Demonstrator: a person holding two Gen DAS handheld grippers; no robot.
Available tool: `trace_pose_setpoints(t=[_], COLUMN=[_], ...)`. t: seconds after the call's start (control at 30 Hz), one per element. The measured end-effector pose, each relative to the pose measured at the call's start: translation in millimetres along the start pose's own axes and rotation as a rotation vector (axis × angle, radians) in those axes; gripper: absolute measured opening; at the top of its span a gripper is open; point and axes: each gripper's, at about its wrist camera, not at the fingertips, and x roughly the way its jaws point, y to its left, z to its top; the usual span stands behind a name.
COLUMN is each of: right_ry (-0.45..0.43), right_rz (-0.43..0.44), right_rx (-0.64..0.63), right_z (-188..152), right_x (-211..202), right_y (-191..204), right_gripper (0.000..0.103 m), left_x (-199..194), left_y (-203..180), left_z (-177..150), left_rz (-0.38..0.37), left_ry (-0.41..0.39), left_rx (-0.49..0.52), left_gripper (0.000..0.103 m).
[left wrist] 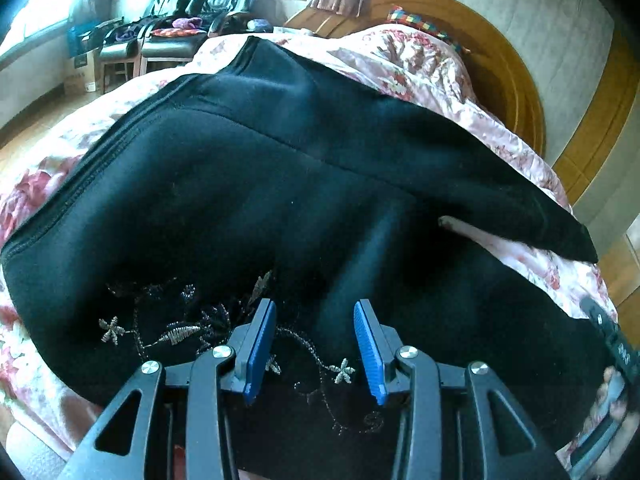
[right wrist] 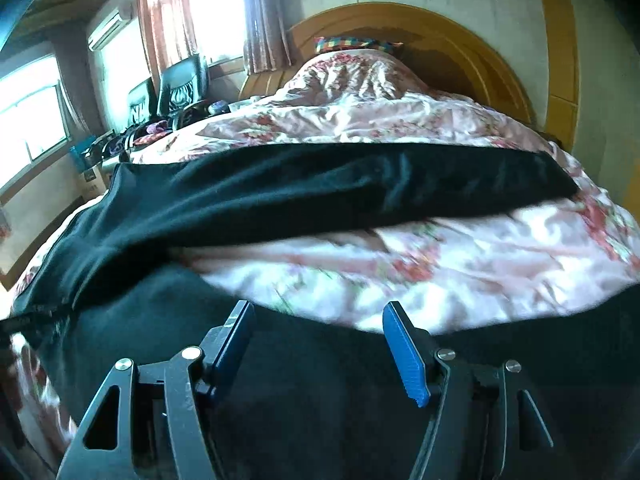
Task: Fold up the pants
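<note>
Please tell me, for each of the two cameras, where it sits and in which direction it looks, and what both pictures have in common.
Left wrist: on the left gripper, open above the black pants near the embroidery; the other gripper shows at the right edge.
Right wrist: on the right gripper, open, facing the headboard across the floral quilt.
Shared: pants, quilt, headboard, chairs.

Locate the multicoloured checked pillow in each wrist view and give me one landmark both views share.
Left wrist: the multicoloured checked pillow sits upper right of centre, behind the floral quilt, against the wooden headboard.
Right wrist: the pillow is at top centre, above the quilt mound.
Shared landmark: the curved wooden headboard.
</note>
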Motion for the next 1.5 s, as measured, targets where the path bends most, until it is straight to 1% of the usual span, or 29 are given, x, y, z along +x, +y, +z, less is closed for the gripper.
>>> trace_pose_setpoints(t=[0.03, 0.13, 0.2, 0.3, 0.4, 0.47, 0.57, 0.67, 0.7, 0.77, 0.8, 0.83, 0.9, 0.97, 1.03, 1.1, 1.17, 1.2, 1.3, 1.33, 1.37, 1.4, 1.43, 1.47, 1.5], right_ry=[0.001, 0.006, 0.015, 0.04, 0.072, 0.105, 0.132, 0.129, 0.131, 0.133, 0.134, 0.137, 0.138, 0.137, 0.135, 0.133, 0.128, 0.126, 0.119, 0.119, 0.119, 0.118, 0.116, 0.115, 0.115], right_rz=[0.0, -0.012, -0.003, 0.014, 0.018, 0.006, 0.01, 0.026, 0.031, 0.041, 0.046, 0.05, 0.053, 0.055, 0.056, 0.062, 0.069, 0.07, 0.07, 0.069, 0.067, 0.066, 0.064, 0.063, 0.061], right_rx=[-0.008, -0.055, -0.06, -0.038, -0.014, -0.01, 0.018, 0.033, 0.036, 0.044, 0.048, 0.051, 0.054, 0.053, 0.054, 0.059, 0.065, 0.066, 0.068, 0.067, 0.066, 0.065, 0.064, 0.063, 0.062], right_z=[2.8, 13.0, 18.1, 23.3, 23.1, 17.9, 8.1, 4.4, 3.7, 1.7, -0.1, -0.9, -2.1, -2.9, -4.8, -5.3, -6.0, -6.5, -8.2, -8.4, -8.7, -9.2, -9.6, -10.0, -10.1], right_x=[3.9, 23.0, 34.4, 50.5, 72.2, 85.5, 96.4, 99.0, 100.3, 102.9, 103.5, 104.8, 106.5, 107.9, 107.4, 109.2, 109.7, 109.4, 109.1, 109.6, 109.8, 109.5, 109.3, 109.0, 108.9], right_y=[2.9, 16.1, 20.9, 25.5, 28.3, 28.2, 23.7, 20.0, 19.7, 18.7, 18.4, 17.9, 17.6, 18.3, 17.6, 17.2, 16.1, 15.8, 14.9, 15.3, 15.6, 15.5, 15.4, 15.4, 15.6], right_gripper=[0.067, 0.067, 0.067, 0.068, 0.068, 0.068, 0.068, 0.069, 0.07, 0.071, 0.072, 0.073, 0.073, 0.074, 0.075, 0.076, 0.076, 0.076, 0.076, 0.076, 0.076, 0.076, 0.076, 0.076, 0.076], left_x=[1.4, -0.6, -4.6, -8.9, -5.0, -1.3, 6.1, 19.5, 25.1, 40.2, 48.6, 55.3, 70.2, 81.5, 96.1, 110.4, 120.8, 125.9, 130.9, 134.0, 135.8, 138.3, 139.4, 140.6, 140.9], left_y=[0.5, 3.3, 4.1, 1.6, -0.5, 1.2, 3.0, 7.2, 11.9, 21.5, 26.7, 30.6, 40.9, 48.3, 56.5, 62.9, 66.7, 70.3, 74.9, 75.3, 74.6, 73.5, 71.6, 70.3, 69.0], left_z=[1.5, 7.3, 15.5, 35.7, 70.8, 90.8, 130.6, 171.9, 184.4, 209.3, 222.4, 232.2, 254.9, 270.2, 287.4, 300.2, 307.7, 312.9, 316.9, 318.8, 320.3, 321.4, 321.5, 321.8, 320.5], left_rz=[-0.011, -0.092, -0.104, -0.095, -0.059, -0.052, -0.005, 0.075, 0.083, 0.08, 0.082, 0.092, 0.119, 0.126, 0.127, 0.138, 0.157, 0.151, 0.091, 0.078, 0.081, 0.091, 0.104, 0.114, 0.118], left_ry=[0.004, 0.024, 0.018, -0.02, -0.046, -0.063, -0.111, -0.15, -0.153, -0.141, -0.139, -0.141, -0.147, -0.148, -0.132, -0.106, -0.104, -0.107, -0.116, -0.11, -0.102, -0.095, -0.09, -0.082, -0.081], left_rx=[-0.004, -0.035, -0.044, -0.033, -0.022, -0.032, -0.015, 0.013, 0.011, -0.016, -0.019, -0.018, -0.028, -0.052, -0.073, -0.085, -0.104, -0.124, -0.171, -0.179, -0.178, -0.178, -0.176, -0.174, -0.17], left_gripper=[0.041, 0.041, 0.041, 0.041, 0.041, 0.041, 0.041, 0.041, 0.042, 0.047, 0.057, 0.061, 0.061, 0.061, 0.061, 0.061, 0.061, 0.06, 0.06, 0.058, 0.054, 0.037, 0.024, 0.024, 0.02])
